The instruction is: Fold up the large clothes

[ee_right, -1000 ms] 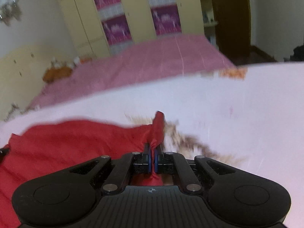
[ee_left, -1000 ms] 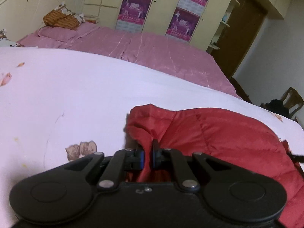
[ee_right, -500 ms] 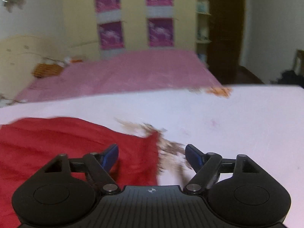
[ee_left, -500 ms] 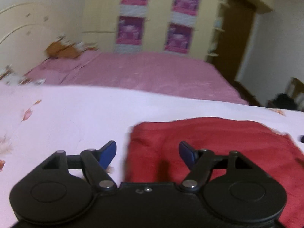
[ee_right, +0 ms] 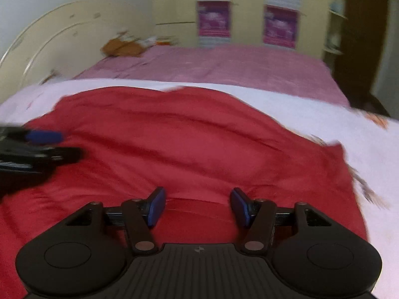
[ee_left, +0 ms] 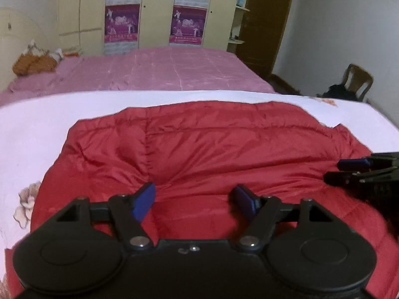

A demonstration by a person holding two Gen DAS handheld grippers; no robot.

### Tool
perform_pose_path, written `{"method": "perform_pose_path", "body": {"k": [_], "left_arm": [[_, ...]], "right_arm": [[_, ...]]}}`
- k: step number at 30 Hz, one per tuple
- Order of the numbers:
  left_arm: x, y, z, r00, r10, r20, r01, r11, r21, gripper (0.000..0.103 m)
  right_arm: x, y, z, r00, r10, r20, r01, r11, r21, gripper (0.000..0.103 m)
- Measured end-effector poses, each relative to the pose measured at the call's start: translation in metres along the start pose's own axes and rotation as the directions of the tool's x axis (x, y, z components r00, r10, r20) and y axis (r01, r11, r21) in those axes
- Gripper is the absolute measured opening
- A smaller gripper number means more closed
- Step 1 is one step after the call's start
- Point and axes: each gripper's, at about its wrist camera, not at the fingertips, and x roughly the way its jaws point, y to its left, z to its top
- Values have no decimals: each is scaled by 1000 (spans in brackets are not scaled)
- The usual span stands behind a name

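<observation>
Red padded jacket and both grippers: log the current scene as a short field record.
garment: red padded jacket, lying spread on the white sheet
left gripper: open, over the jacket, holding nothing
right gripper: open, over the jacket, holding nothing
behind: pink bed, wardrobe
right side of room: wooden chair
image quality: right wrist view blurred
</observation>
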Motion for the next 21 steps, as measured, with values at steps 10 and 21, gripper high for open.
{"method": "perform_pose_path", "body": {"k": [10,21], "left_arm": [[-101,-27,-32,991,29,133,-29,1000,2,88],[-106,-63,-85,991,124,52,-126,991,48,85]], "right_arm": [[-108,14,-26,990,28,141,-30,999,13,57],[-99,94,-100,999,-25,41,30,993,-111,57]]}}
